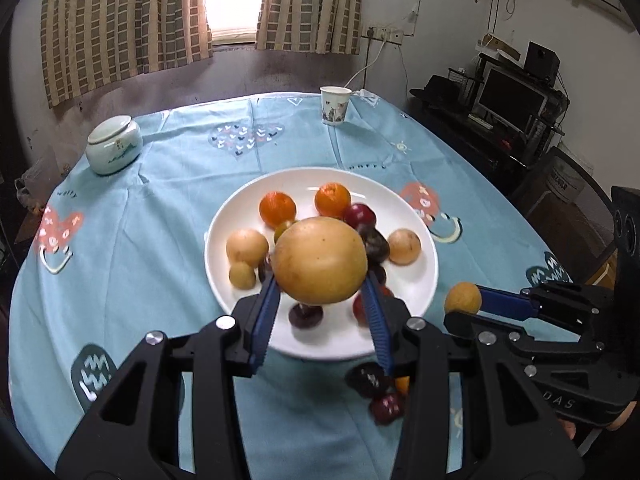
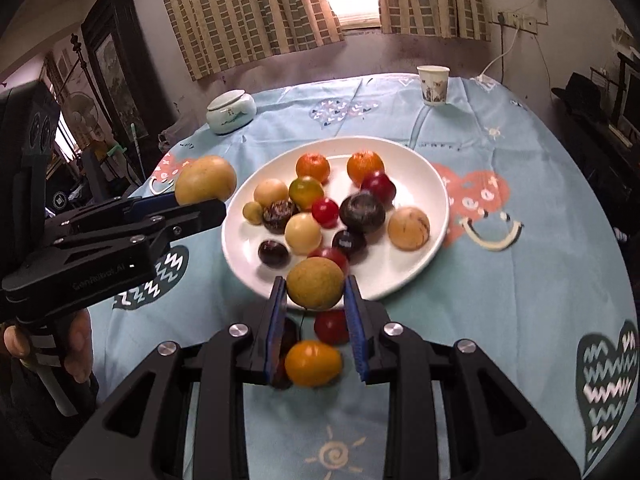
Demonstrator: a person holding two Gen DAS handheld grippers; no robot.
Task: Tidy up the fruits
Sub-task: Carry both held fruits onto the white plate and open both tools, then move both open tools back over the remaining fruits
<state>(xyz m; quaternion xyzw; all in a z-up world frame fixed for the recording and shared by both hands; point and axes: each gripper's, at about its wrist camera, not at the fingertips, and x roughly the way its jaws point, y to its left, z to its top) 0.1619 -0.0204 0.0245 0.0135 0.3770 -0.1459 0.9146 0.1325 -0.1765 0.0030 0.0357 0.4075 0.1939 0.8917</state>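
A white plate holds several fruits: oranges, dark plums, red and tan ones; it also shows in the right wrist view. My left gripper is shut on a large tan pear, held above the plate's near side; the pear also shows in the right wrist view. My right gripper is shut on a small yellow-green fruit, at the plate's near rim; it also shows in the left wrist view. An orange fruit and a red fruit lie on the cloth below.
A blue patterned tablecloth covers the table. A lidded ceramic jar stands at the far left and a paper cup at the far edge. Dark plums lie on the cloth near the plate.
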